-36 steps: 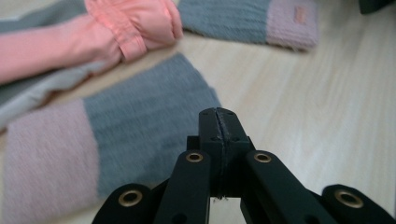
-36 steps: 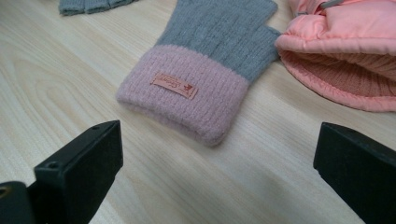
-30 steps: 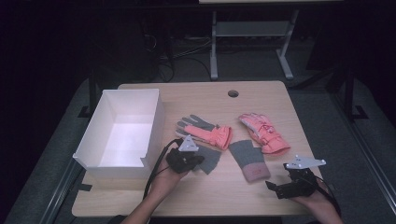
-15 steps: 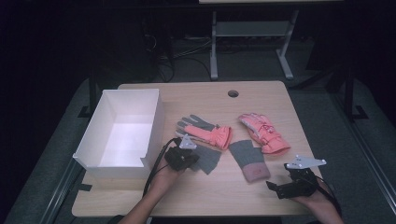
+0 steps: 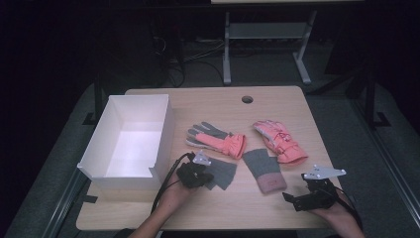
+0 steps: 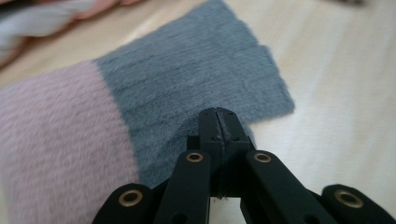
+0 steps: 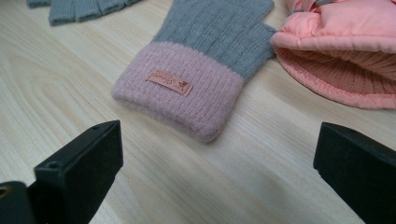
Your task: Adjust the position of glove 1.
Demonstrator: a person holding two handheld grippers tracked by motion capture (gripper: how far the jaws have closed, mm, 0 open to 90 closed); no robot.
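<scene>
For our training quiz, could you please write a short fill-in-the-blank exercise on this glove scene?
1. The left gripper is shut on the edge of a ____ knit glove.
2. The right gripper has its jaws ____ and points at the other knit glove's pink cuff.
3. The white box stands at the table's ____ side in the high view.
4. Two ____ ski gloves lie beyond the knit ones.

Missing words: grey; open; left; pink

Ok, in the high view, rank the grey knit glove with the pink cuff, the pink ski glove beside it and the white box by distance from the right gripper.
1. Grey knit glove with pink cuff, just left of the right gripper.
2. Pink ski glove, farther back, straight ahead.
3. White box, far across at the left edge.
</scene>
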